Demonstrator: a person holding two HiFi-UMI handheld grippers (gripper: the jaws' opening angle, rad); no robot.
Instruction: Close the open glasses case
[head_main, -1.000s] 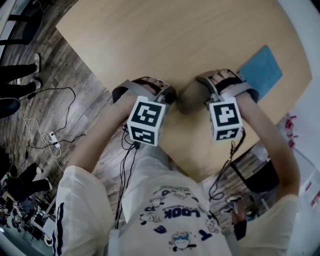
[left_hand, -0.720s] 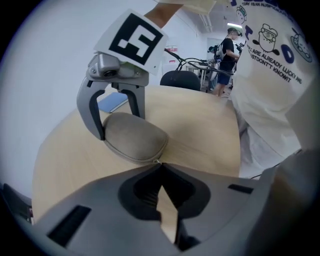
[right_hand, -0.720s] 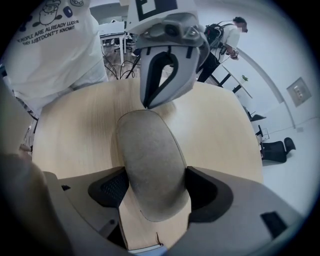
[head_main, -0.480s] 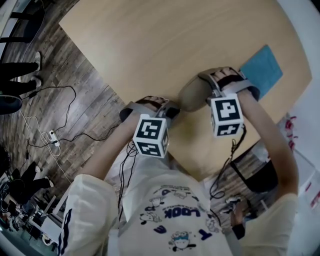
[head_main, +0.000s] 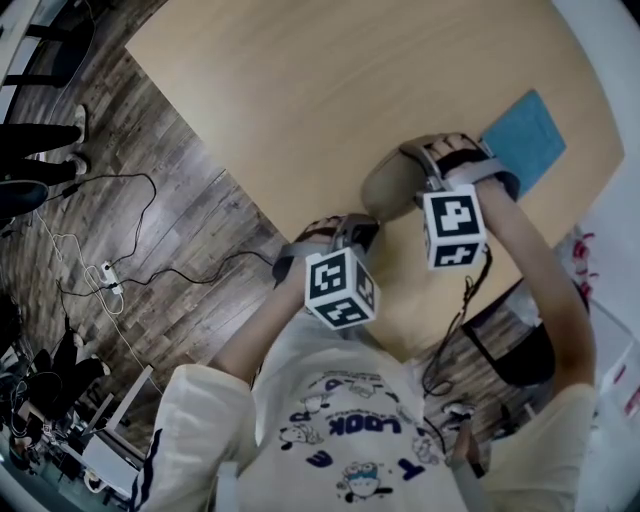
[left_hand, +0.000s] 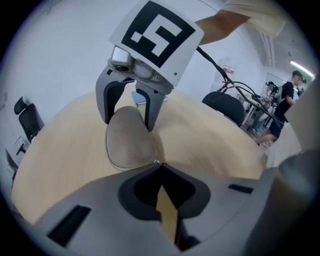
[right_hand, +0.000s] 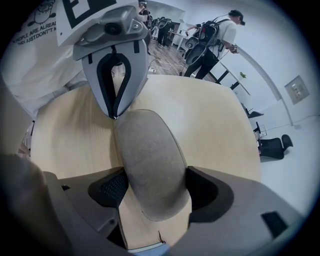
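Beyond the glasses case (head_main: 388, 188) the table (head_main: 320, 90) offers wide open room. Right of the case lies a flat blue mat (head_main: 524, 138). The right gripper (right_hand: 154, 186) clamps the case's sides; the left gripper (left_hand: 159, 165), jaws together, crowds its end nearest the person

The left gripper (left_hand: 159, 165) and right gripper (right_hand: 152, 187) have smooth grey moulded jaws lined with black pads. Behind each sits a white cube (head_main: 340, 288) bearing black square markers. A black cable (head_main: 455, 320) trails from the right one's rear. The T-shirt (head_main: 340, 440) is white, short-sleeved, with dark cartoon print.
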